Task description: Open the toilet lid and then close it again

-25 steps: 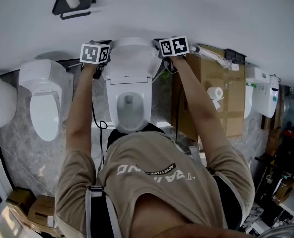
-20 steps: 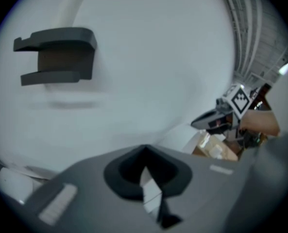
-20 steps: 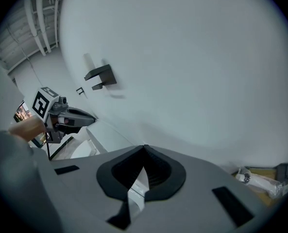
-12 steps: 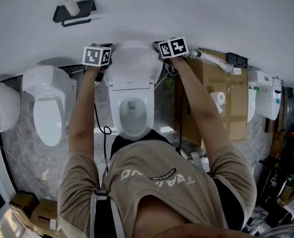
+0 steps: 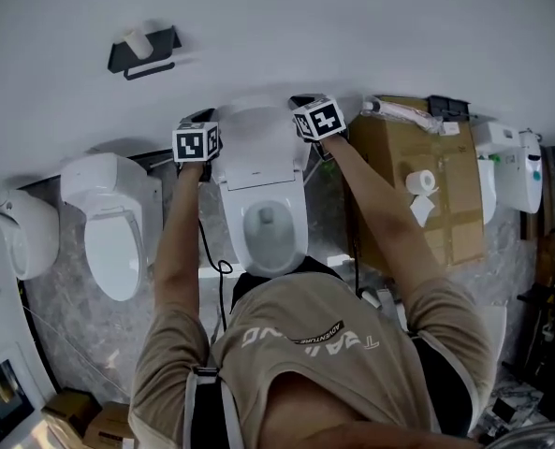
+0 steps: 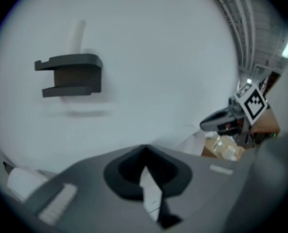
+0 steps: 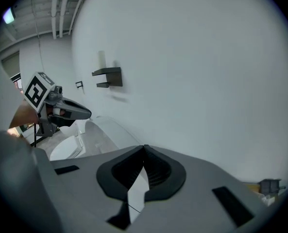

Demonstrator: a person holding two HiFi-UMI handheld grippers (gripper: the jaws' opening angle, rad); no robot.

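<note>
The white plastic toilet lid [image 5: 258, 131] stands raised against the pale wall, above its open white toilet bowl [image 5: 270, 224]. The left gripper [image 6: 144, 149] is just left of the lid's top and the right gripper [image 7: 144, 148] just right of it. Each has its 2 jaws closed tip to tip, with nothing seen pinched between them. Left of the bowl are 2 more white toilets [image 5: 113, 237]. To its right is 1 brown cardboard box [image 5: 441, 209] with 1 white paper roll [image 5: 420, 181]. Up-left of the lid hangs 1 black wall shelf [image 5: 144, 52]. The person's shirt hides the bowl's front.
</note>
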